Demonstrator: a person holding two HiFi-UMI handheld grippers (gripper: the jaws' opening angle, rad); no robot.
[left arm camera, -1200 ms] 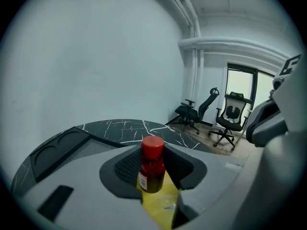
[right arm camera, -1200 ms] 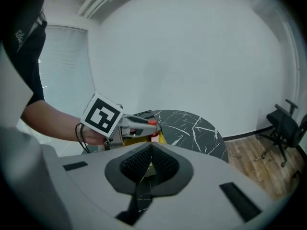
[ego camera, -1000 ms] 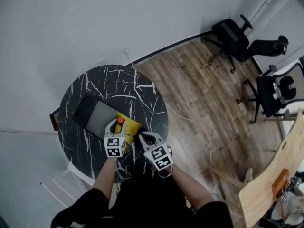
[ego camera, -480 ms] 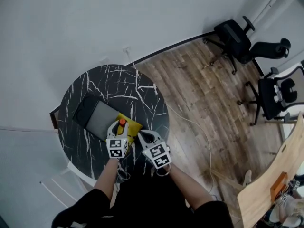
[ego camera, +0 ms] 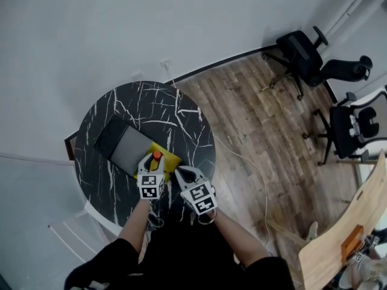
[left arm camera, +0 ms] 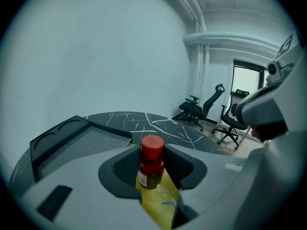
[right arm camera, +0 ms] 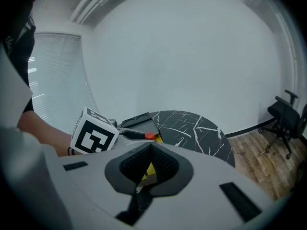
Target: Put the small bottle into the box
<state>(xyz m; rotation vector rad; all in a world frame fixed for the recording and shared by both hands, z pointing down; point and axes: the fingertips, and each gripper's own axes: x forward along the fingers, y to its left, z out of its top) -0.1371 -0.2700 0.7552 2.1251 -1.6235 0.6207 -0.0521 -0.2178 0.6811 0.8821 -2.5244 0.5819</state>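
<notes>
A small bottle with a red cap and dark contents stands upright between the jaws of my left gripper, which is shut on it. Below it lies a yellow packet on the round black marble table. The box, a black tray with a grey inside, lies just beyond and left of the bottle. My right gripper is shut with nothing in it, close to the right of the left one near the table's front edge. In the right gripper view its jaws meet.
The table's far half shows bare marble. An office chair stands at the far right on the wooden floor, another chair is nearer, and a wooden desk corner is at the lower right. A cable runs across the floor.
Only the head view has shifted a little; both grippers and the bottle keep their places over the table.
</notes>
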